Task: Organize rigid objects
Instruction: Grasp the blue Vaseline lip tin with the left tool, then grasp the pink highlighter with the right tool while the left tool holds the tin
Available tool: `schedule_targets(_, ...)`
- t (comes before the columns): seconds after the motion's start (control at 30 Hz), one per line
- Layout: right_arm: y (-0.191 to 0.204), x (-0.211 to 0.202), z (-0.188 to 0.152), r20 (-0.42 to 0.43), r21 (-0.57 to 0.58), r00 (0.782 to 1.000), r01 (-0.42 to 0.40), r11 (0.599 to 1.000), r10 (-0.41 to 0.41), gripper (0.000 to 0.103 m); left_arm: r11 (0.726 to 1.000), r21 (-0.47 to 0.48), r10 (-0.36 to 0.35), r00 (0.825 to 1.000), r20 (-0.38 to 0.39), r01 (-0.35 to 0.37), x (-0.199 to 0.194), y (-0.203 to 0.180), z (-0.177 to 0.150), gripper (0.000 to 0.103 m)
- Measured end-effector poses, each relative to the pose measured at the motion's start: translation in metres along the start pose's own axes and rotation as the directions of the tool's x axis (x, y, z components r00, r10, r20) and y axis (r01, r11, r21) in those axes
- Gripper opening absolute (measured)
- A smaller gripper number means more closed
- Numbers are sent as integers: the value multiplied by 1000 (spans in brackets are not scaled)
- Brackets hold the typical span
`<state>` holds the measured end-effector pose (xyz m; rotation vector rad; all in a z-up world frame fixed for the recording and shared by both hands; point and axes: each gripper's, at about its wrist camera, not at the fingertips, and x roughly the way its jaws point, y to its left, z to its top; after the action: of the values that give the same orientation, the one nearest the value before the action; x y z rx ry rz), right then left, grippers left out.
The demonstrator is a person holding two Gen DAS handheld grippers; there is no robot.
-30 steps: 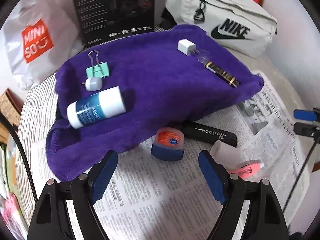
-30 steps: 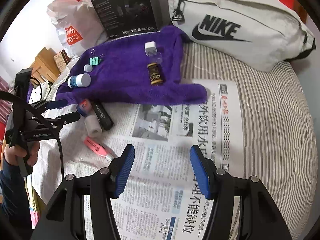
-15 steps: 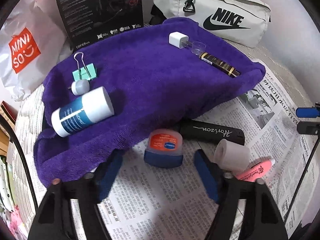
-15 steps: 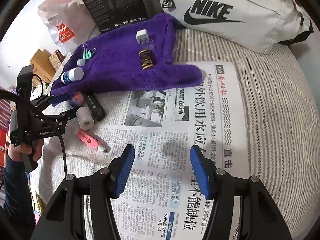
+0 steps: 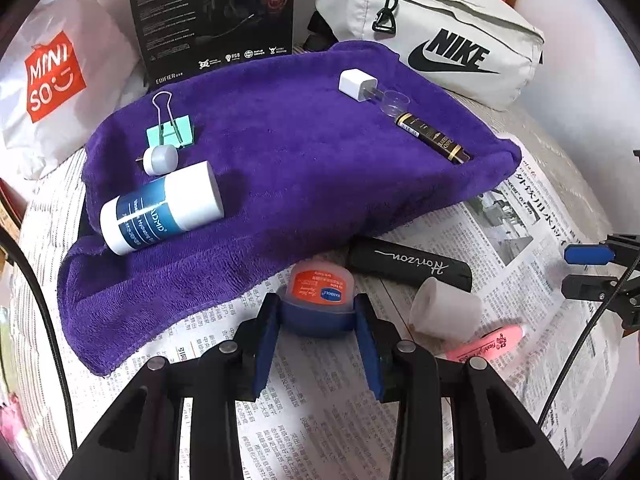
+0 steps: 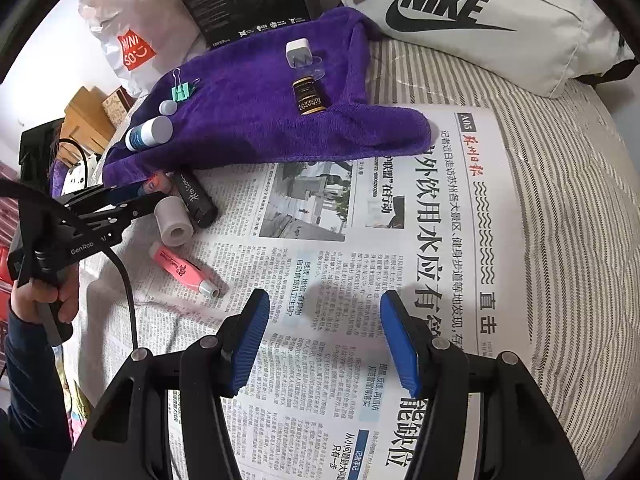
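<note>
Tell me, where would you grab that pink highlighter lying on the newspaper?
Across the middle of the pink highlighter's barrel, coming from above with fingers on its two long sides. It lies flat on the newspaper, and the white roll sits close beside its butt end.

Left claw (closing) around jar

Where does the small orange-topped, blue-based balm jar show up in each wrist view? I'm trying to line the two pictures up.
Left wrist: the small orange-topped, blue-based balm jar is lower centre, on the newspaper between the left gripper's closing jaws.
Right wrist: the jar is at the left edge, mostly hidden behind that gripper.
Shared landmark: the black tube lettered Horizon, right beside the jar in both.
</note>
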<state>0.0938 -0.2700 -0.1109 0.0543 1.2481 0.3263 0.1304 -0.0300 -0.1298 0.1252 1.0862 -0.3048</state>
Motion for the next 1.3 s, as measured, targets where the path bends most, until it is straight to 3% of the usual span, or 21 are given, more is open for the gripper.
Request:
schedule_targets(0.2, 4, 3, -1, -5, -8, 1000, -10, 1000, 10, 57, 1000, 14, 12, 1000, -7, -12, 3, -8, 4, 47)
schedule_targets(0.43, 14, 3, -3, -5, -29, 999, -35, 999, 35, 57, 999, 9, 33, 999, 1, -33, 6, -12, 7, 47)
schedule_targets(0.53, 23, 5, -4, 1, -60, 1000, -30, 998, 30, 57, 999, 9, 42, 999, 7, -42, 6, -11, 6, 38)
schedule_targets(0.8, 46, 6, -4, 10, -140, 998, -60, 988, 62, 57, 997, -59, 56, 998, 0, -56, -2, 7, -5, 38)
schedule_targets(1.0, 73, 12, 4, -6, -246, 993, -115, 962, 117, 57, 989, -136, 63, 998, -11, -64, -10, 30, -20, 38)
schedule_targets(1.23, 104, 37, 11, -36, -411, 993, -114, 905, 108, 57, 983, -181, 34, 999, -8, -35, -15, 43, -31, 38)
schedule_targets(1.3, 106, 44, 14, -44, -428, 994, -108, 897, 99, 51, 983, -179, 33, 999, -8, -34, -15, 43, -32, 38)
